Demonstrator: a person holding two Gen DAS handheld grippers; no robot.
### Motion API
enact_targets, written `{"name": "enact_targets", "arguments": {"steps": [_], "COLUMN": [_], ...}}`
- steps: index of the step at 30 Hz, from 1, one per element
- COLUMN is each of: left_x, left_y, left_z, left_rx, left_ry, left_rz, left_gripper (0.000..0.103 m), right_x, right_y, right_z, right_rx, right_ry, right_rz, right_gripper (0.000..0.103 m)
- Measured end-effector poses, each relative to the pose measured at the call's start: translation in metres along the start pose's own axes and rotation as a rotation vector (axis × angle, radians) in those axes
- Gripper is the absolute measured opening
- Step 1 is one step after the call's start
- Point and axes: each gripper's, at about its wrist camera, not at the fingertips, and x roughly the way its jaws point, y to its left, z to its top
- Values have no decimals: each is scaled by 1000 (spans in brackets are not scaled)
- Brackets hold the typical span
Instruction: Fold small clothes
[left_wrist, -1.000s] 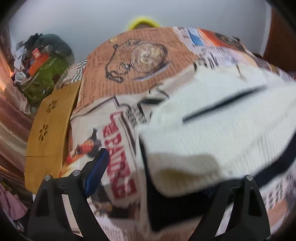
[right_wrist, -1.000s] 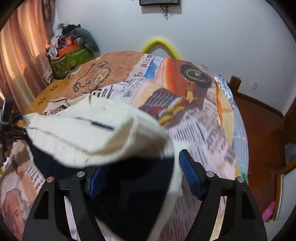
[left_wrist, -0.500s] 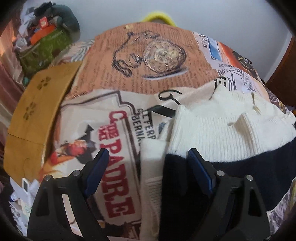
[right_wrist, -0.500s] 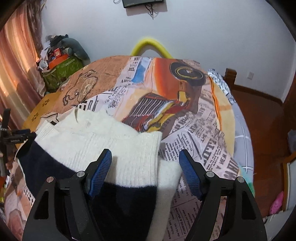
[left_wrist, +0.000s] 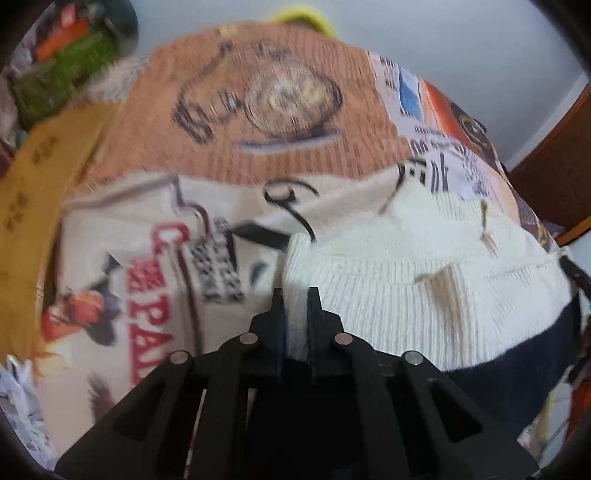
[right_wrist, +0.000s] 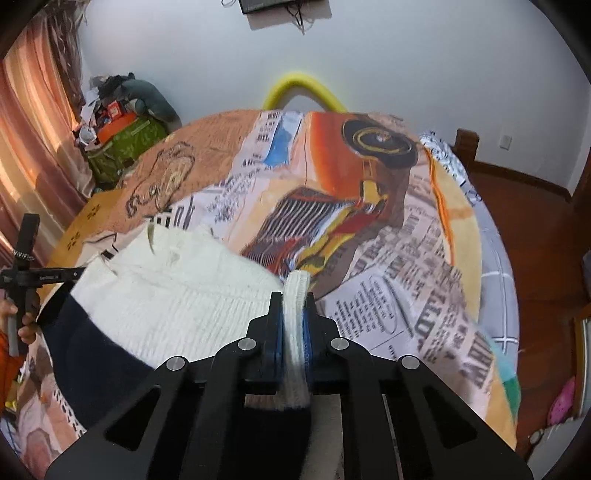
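Note:
A small cream knit sweater (left_wrist: 424, 280) with a navy lower band lies on the printed bed cover (left_wrist: 258, 147). My left gripper (left_wrist: 295, 295) is closing its jaws on the sweater's cream left edge, and the knit is pinched between the fingers. In the right wrist view the sweater (right_wrist: 177, 295) spreads to the left. There my right gripper (right_wrist: 294, 299) is closing on a fold of cream ribbing at its right edge, which the blue pads (right_wrist: 279, 332) press on. The left gripper's frame (right_wrist: 22, 273) and a hand (right_wrist: 24, 326) show at the far left.
The bed cover (right_wrist: 369, 221) carries newspaper and car prints. A green bag with clutter (right_wrist: 122, 144) stands by the curtain (right_wrist: 29, 147) at the back left. A yellow arc (right_wrist: 303, 88) rises behind the bed. Wooden floor (right_wrist: 535, 240) lies to the right.
Both grippers went from wide open around the sweater's edges to closed on the cream knit. The sweater, lifted and draped a second ago, now lies flat on the bed.

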Motion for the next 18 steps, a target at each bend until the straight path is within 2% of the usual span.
{"name": "enact_targets", "arguments": {"steps": [5,9,12,16,18], "left_x": [-32,-44,-32,2,20], "left_y": [7,8,11,14,12], "left_z": [3,9,13,8,2], "left_rx": [-20,-5,-16,-16,22], "left_ry": [-136,-202,-167,-69,-13], "left_rz": [67,122,145,183,197], "left_gripper": [9,9,9,9,9], "right_x": [-22,-31,-14,27,39], "right_y": [16,25,25,19,15], "right_z": [8,21,29,24,18], "right_rx": [-106,-135,-132,-114,-103], "right_ry": [-70,-137,-109,-2,48], "right_rz": [-55,-79,-106,-148,-155], "right_gripper": [7,7,7,7,7]}}
